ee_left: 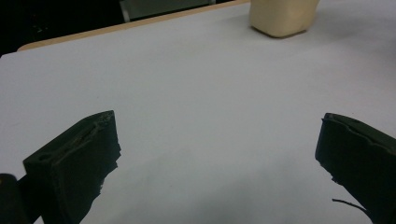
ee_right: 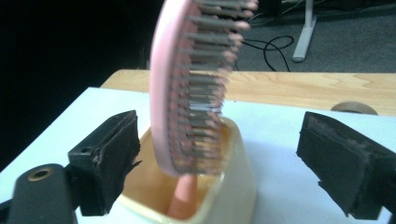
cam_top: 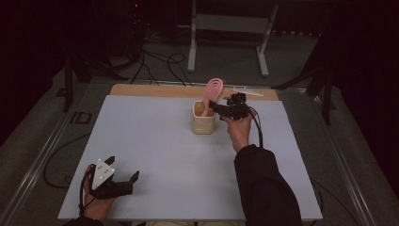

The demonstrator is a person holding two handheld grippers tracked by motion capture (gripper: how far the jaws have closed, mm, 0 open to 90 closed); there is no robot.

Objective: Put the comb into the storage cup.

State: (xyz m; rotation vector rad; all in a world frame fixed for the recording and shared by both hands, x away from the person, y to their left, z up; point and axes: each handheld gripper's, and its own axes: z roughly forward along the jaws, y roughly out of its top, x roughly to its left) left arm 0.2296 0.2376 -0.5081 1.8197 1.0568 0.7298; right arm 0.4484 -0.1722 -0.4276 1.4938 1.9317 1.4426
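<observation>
The right fingers (ee_right: 212,158) stand wide apart, their black foam pads worn and ragged at the edges, and the pink hairbrush (ee_right: 196,88) rises between them without touching either pad. The brush is an oval paddle of smooth pink plastic with rows of grey bristles tipped in pink; it stands handle down, leaning a little, in a cream cup (ee_right: 233,186) with rounded corners and a glossy wall. In the high view the right fingers (cam_top: 212,104) point at the brush head (cam_top: 212,89) from just beside it, and the cup (cam_top: 203,123) sits toward the far edge of the desk (cam_top: 155,141), a little right of its middle. The desk top is a flat, matte pale grey sheet with a strip of light wood showing along its far edge. The left fingers (ee_left: 217,154) are also spread wide with nothing between them, resting low at the near left corner of the desk (cam_top: 123,181), well apart from the cup.
</observation>
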